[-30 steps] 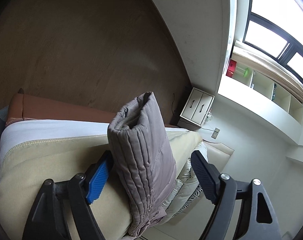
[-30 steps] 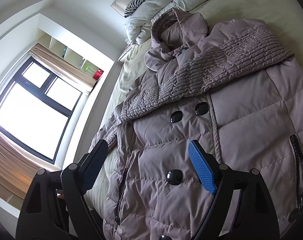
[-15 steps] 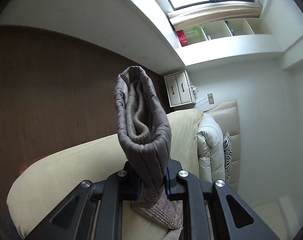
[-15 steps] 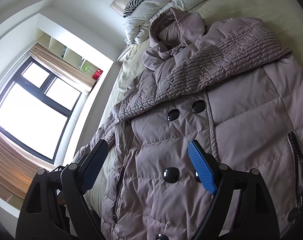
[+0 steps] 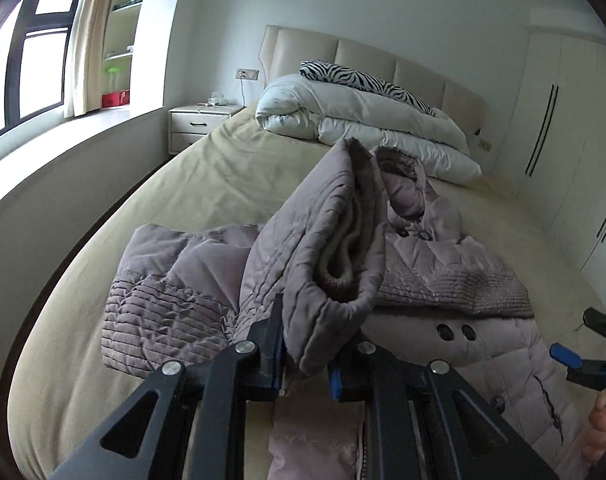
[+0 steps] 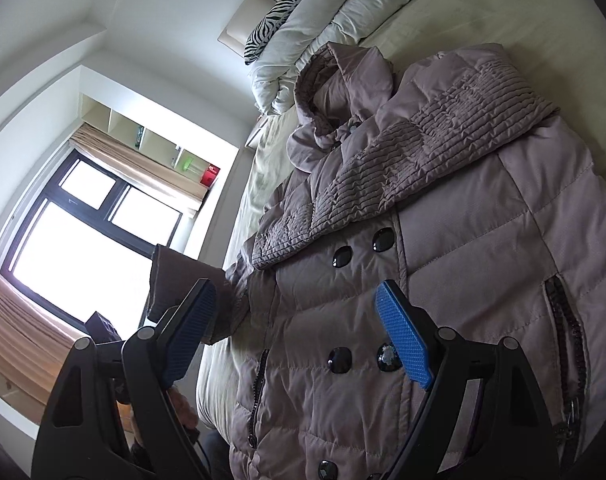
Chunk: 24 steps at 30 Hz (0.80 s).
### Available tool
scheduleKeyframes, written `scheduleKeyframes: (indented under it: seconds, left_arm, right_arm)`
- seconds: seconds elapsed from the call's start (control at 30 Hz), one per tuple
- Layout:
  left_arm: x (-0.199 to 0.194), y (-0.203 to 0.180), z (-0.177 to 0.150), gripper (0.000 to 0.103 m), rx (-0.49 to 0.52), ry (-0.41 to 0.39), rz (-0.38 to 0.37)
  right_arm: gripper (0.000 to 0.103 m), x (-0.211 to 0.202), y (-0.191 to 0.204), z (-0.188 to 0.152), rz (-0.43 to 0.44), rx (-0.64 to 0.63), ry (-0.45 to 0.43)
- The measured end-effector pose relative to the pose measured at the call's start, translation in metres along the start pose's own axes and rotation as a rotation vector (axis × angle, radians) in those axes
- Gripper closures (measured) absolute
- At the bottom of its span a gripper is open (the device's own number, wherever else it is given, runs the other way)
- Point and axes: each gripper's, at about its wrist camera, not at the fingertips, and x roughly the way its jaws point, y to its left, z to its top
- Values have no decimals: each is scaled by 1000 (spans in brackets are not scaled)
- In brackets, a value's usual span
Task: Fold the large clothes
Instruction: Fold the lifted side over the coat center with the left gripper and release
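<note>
left wrist view is taken low over the bed, aimed along it toward the headboard, w/ the coat close in front. right wrist view is rolled sideways, close above the coat. shared by both: coat, duvet, window.

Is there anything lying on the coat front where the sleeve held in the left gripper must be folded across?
Nothing foreign shows there. The other sleeve already lies folded across the chest of the coat; the sleeve cuff in the left gripper would land on or below it.
</note>
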Motion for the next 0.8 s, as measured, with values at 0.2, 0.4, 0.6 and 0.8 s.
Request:
scheduleKeyframes:
  seconds: [0.2, 0.4, 0.6, 0.8]
  left_arm:
    - [16, -73, -33, 85, 275, 9, 53]
    - [25, -113, -67, 84, 476, -4, 112]
    - [32, -131, -83, 84, 577, -18, 140]
    - [33, -131, -85, 84, 587, -26, 147]
  right_arm:
    - [17, 36, -1, 15, 160, 124, 156]
    - [17, 82, 25, 32, 194, 91, 273]
    - [28, 134, 33, 36, 166, 69, 426]
    - [68, 160, 37, 36, 149, 47, 484]
